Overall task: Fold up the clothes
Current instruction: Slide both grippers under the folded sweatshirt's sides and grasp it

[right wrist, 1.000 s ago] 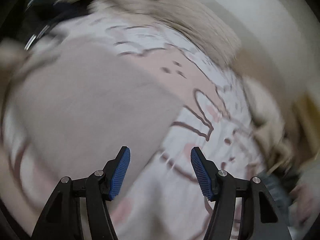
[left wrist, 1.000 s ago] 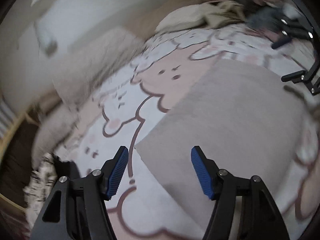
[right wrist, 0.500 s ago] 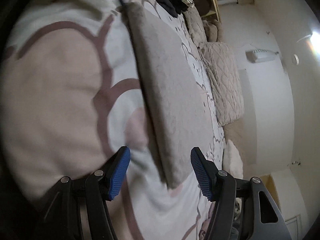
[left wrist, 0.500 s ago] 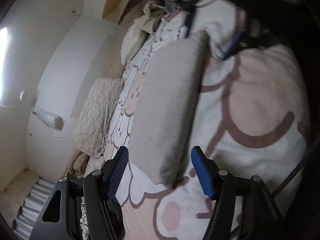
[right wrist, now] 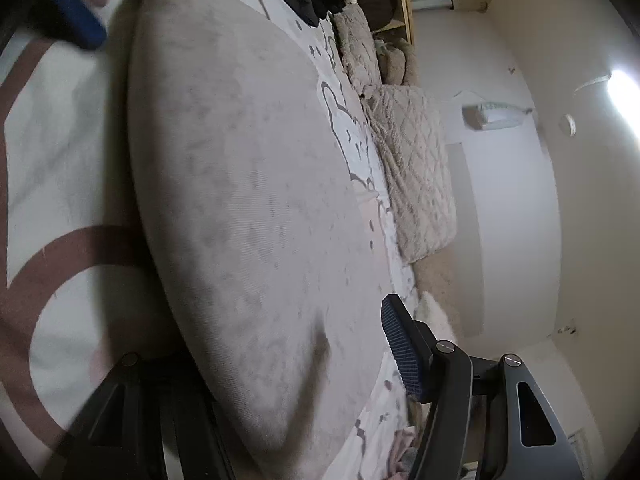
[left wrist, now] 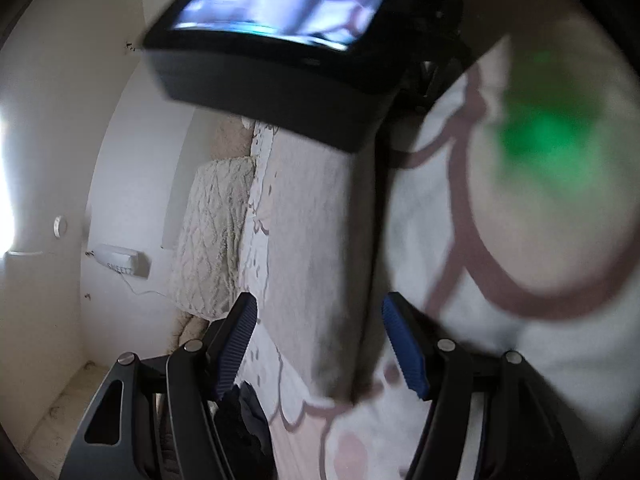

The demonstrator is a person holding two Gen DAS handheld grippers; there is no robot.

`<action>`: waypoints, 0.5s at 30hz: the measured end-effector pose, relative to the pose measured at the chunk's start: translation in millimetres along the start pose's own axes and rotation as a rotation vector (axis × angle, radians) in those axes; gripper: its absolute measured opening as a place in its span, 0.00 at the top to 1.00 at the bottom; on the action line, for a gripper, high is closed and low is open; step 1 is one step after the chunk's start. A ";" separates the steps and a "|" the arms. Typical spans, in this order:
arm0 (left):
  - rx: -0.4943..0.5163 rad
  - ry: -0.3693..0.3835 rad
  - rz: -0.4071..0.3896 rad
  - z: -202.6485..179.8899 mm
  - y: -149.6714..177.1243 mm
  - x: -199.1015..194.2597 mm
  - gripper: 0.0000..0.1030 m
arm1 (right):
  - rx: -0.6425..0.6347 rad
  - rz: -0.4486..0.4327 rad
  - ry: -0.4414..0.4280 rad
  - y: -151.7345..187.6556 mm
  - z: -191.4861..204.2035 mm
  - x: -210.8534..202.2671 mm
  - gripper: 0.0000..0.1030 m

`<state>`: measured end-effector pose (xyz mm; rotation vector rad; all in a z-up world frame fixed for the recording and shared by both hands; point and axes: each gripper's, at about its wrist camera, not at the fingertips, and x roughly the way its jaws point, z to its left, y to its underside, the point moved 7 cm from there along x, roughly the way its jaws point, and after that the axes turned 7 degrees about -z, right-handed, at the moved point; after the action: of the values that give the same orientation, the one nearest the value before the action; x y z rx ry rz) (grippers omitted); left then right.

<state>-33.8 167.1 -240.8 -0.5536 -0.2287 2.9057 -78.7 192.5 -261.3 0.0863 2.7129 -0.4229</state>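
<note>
Garment: folded beige cloth (right wrist: 248,208) lying flat on the bed (right wrist: 60,152), on its cartoon-print cover.
Handling: judged soft, light and limp; layers may slip apart.
Hold points: the two opposite end edges, pinching all layers.
Left claw (left wrist: 316,346): fingers apart, straddling one end edge.
Right claw (right wrist: 320,354): apart around the opposite end; left finger hidden under cloth.
Surroundings: quilted pillow (right wrist: 416,176) at the bed's far edge.

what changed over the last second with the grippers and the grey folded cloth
Both grippers dropped from above the bed to the folded grey cloth and closed in on its opposite ends. The left gripper now straddles one end, jaws open; the right gripper has the other end covering its left finger. The right gripper's camera body now fills the left view. Cloth, bedspread and pillow stayed put.
</note>
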 end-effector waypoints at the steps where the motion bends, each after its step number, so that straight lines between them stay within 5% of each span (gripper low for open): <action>1: 0.023 -0.013 0.000 -0.1 -5.2 6.5 0.37 | 0.041 -0.002 -0.013 0.3 -5.4 -1.7 0.39; 5: 0.062 -0.063 -0.010 5.3 -20.5 30.3 0.37 | 0.190 0.003 -0.073 2.0 -22.6 -0.8 0.39; 15: 0.068 -0.123 -0.029 25.8 -0.8 41.3 0.34 | 0.154 -0.001 0.000 35.7 -25.4 -0.2 0.39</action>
<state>-81.2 173.1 -231.4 -0.3576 -0.1516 2.9100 -83.6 234.3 -248.9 0.1267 2.6768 -0.6319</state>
